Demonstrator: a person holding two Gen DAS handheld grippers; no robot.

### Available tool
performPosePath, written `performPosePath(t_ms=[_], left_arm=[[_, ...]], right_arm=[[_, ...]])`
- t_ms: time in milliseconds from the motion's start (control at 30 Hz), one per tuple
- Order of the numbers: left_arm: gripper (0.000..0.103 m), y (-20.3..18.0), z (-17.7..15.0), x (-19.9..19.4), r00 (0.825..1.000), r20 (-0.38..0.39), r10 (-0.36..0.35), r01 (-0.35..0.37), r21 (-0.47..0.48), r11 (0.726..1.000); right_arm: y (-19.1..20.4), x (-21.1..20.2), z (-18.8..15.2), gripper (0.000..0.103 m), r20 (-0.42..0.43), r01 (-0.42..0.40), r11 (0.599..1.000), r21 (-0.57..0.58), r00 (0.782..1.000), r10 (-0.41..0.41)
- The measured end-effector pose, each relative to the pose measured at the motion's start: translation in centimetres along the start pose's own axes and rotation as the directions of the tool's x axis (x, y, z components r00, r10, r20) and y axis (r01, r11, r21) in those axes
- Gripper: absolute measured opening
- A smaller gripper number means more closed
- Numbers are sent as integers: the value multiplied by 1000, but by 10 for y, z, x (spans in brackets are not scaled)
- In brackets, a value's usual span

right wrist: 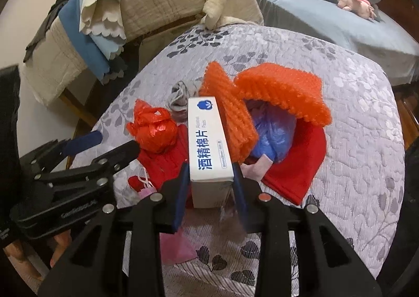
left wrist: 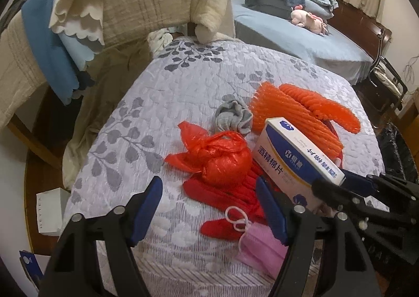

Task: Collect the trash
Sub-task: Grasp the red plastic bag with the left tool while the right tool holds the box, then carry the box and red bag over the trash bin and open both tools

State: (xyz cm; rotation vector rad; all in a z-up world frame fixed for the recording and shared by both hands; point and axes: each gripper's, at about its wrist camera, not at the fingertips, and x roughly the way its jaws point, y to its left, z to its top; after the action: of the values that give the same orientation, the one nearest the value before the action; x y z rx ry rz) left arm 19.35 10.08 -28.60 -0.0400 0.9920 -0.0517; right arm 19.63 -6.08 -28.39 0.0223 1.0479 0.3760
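Note:
A white and blue alcohol pad box (right wrist: pixel 209 139) is clamped between my right gripper's (right wrist: pixel 210 187) blue pads, lifted over the pile; it also shows in the left wrist view (left wrist: pixel 293 155). My left gripper (left wrist: pixel 209 200) is open and empty above a knotted red plastic bag (left wrist: pixel 222 160) and a pink face mask (left wrist: pixel 259 247). Orange bubble wrap (right wrist: pixel 277 92), a blue plastic bag (right wrist: pixel 272 134), red cloth (right wrist: pixel 301 168) and a grey sock (left wrist: pixel 233 116) lie on the leaf-patterned quilt (right wrist: pixel 353 126).
A chair draped with beige and blue blankets (left wrist: pixel 117 9) stands at the far left. A blue bed with clothes and a pink plush toy (left wrist: pixel 309 18) lies behind. A black bag (left wrist: pixel 395 150) hangs at the right edge. A white box (left wrist: pixel 49 212) sits on the floor.

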Motion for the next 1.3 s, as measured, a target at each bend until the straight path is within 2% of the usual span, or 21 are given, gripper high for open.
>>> performPosePath(t_ms=[33, 100, 267, 433, 667, 767, 833, 1033, 1300], left_arm=[[72, 0, 0, 2, 1000, -3, -1, 1, 0, 1000], [72, 1, 1, 6, 1000, -7, -2, 2, 0, 1000], [72, 3, 0, 12, 1000, -12, -4, 5, 8, 1000], [71, 5, 1, 18, 1000, -19, -12, 12, -1, 1000], [65, -7, 5, 31, 999, -33, -29, 30, 13, 999], [55, -12, 7, 35, 998, -43, -38, 39, 17, 999], [41, -13, 8, 37, 998, -51, -48, 49, 16, 999], [33, -17, 10, 31, 997, -45, -57, 58, 18, 998], [32, -10, 11, -5, 999, 0, -44, 44, -2, 999]], right_arm=[[0, 1, 0, 45, -3, -1, 1000, 1, 1000, 1], [-1, 5, 0, 46, -7, -7, 1000, 5, 1000, 7], [-5, 13, 4, 31, -23, -29, 999, 18, 999, 30], [-9, 9, 11, 28, 21, -29, 999, 29, 999, 28], [-17, 2, 10, 28, 25, -34, 999, 24, 999, 33], [-19, -3, 9, 29, 31, -36, 999, 28, 999, 35], [-20, -6, 8, 29, 35, -38, 999, 30, 999, 37], [-22, -15, 4, 29, 44, -38, 999, 33, 998, 37], [-16, -31, 2, 29, 69, -51, 998, 29, 996, 49]])
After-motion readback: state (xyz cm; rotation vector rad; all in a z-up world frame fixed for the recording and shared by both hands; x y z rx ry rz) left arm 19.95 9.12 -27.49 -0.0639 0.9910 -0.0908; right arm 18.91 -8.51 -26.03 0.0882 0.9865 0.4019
